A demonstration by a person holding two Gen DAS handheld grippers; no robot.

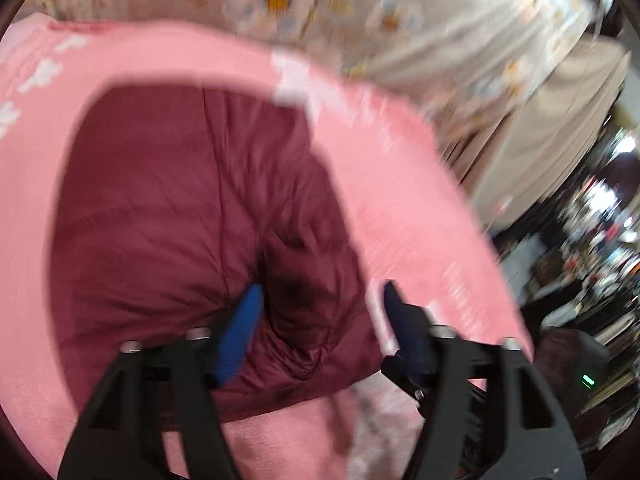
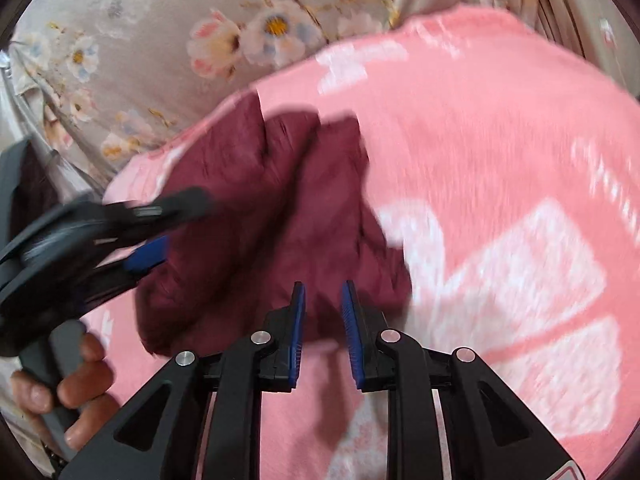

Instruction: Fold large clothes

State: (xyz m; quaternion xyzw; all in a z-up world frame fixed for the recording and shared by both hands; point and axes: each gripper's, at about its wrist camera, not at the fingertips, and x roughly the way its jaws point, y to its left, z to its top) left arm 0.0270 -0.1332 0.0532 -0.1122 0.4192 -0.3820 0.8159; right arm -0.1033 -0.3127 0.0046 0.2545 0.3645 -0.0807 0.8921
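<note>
A dark maroon quilted garment (image 1: 180,208) lies bunched on a pink blanket with white patterns (image 1: 420,208). My left gripper (image 1: 322,296) is open, its blue pads straddling a fold at the garment's near right edge. In the right wrist view the garment (image 2: 260,216) lies ahead and to the left on the pink blanket (image 2: 500,160). My right gripper (image 2: 323,300) is open with a narrow gap, just at the garment's near edge, holding nothing. The left gripper (image 2: 156,236) shows at the left, held by a hand, over the garment's left side.
A grey floral sheet (image 2: 140,40) lies beyond the blanket. Beige curtains (image 1: 552,140) and cluttered dark shelves (image 1: 592,248) are at the right in the left wrist view. Both views are motion-blurred.
</note>
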